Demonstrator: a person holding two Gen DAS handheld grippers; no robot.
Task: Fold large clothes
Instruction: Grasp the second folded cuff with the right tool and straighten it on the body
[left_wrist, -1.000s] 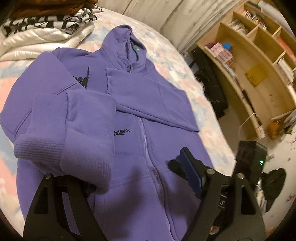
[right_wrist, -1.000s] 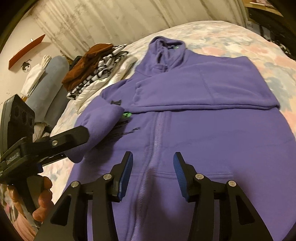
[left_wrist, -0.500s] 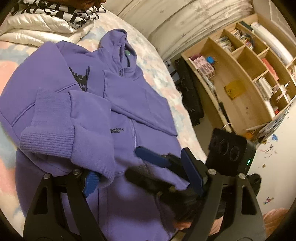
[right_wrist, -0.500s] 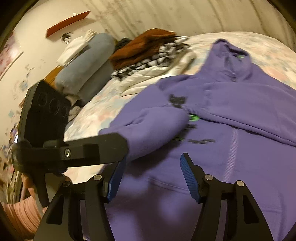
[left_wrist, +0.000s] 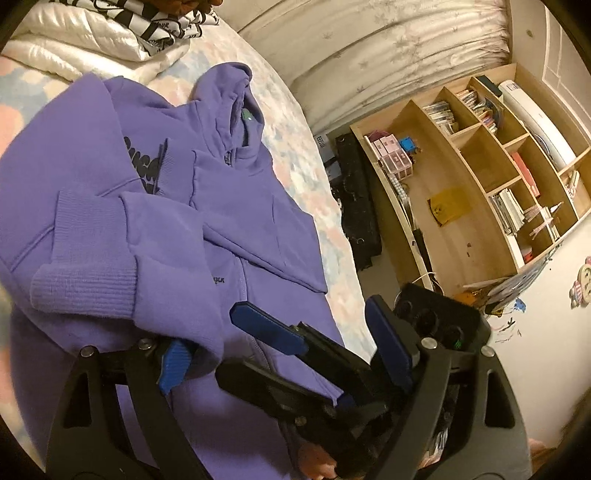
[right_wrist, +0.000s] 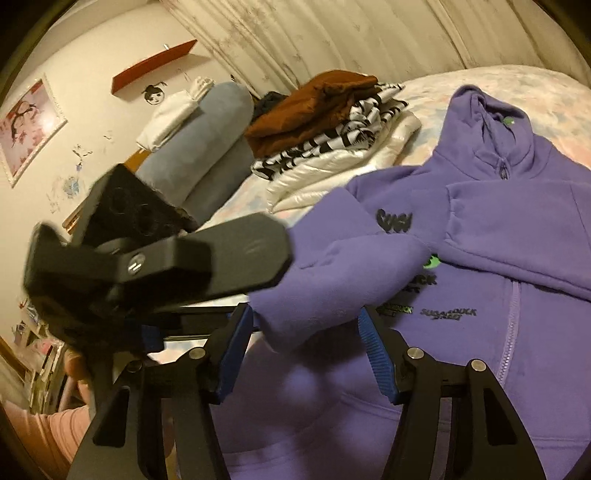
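**Q:** Where is the garment?

**A:** A purple zip hoodie (right_wrist: 517, 332) lies front up on a bed (left_wrist: 295, 147) with a pale flowered cover. Its hood points to the far end and its hem is nearest the cameras. One sleeve is folded flat across the chest from the right. The other sleeve (right_wrist: 332, 277) comes in from the left and is raised off the chest at its end.

**Q:** What are the two hand-held grippers doing?

**A:** Both meet at the end of that raised sleeve, near the hem. The left gripper (left_wrist: 277, 343) has its jaws wide apart and opening. The sleeve end drapes over its left blue pad, and the right pad stands clear of the cloth, so it grasps nothing. The right gripper (right_wrist: 304, 321) is also released. The sleeve end hangs in the gap between its two blue pads, and neither pad appears to press on it. From the left camera, the right gripper's fingers cross in front, between the left gripper's own.

**Q:** What else is on the bed?

**A:** At the far left sits a stack of folded clothes (right_wrist: 332, 122): a white quilted piece at the bottom, a black-and-white patterned one in the middle, and a brown one on top. It is close to the hoodie's shoulder. A grey bolster (right_wrist: 214, 129) lies further left.

**Q:** And around the bed?

**A:** Pale curtains (left_wrist: 388, 48) hang at the far end. A wooden shelf unit (left_wrist: 461, 184) holding books and boxes stands to the right.
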